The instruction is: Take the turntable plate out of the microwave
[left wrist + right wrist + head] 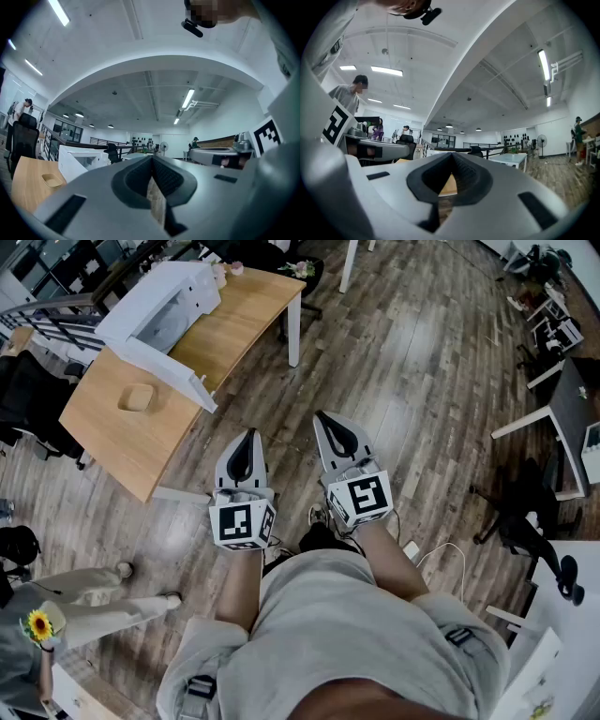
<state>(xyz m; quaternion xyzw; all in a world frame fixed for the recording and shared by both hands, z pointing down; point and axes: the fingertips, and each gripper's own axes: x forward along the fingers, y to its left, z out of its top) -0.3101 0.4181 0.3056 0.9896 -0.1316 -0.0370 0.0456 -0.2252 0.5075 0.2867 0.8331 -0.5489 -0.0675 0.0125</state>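
Observation:
A white microwave (161,307) stands on a wooden table (112,432) at the upper left of the head view, and its door (161,367) hangs open toward me. Its inside is too small to make out, so I cannot see a turntable plate. My left gripper (248,434) and right gripper (322,416) are held side by side over the floor, well short of the table. Both are shut with nothing between their jaws. The left gripper view shows its closed jaw tips (152,159) with the microwave (82,159) far off to the left. The right gripper (452,156) looks across the room.
A shallow tan bowl (138,397) sits on the table near the microwave, and shows again as the bowl (51,180). A black office chair (520,521) and desks stand at the right. A person (56,610) is at the lower left. A white cable (441,554) lies on the wood floor.

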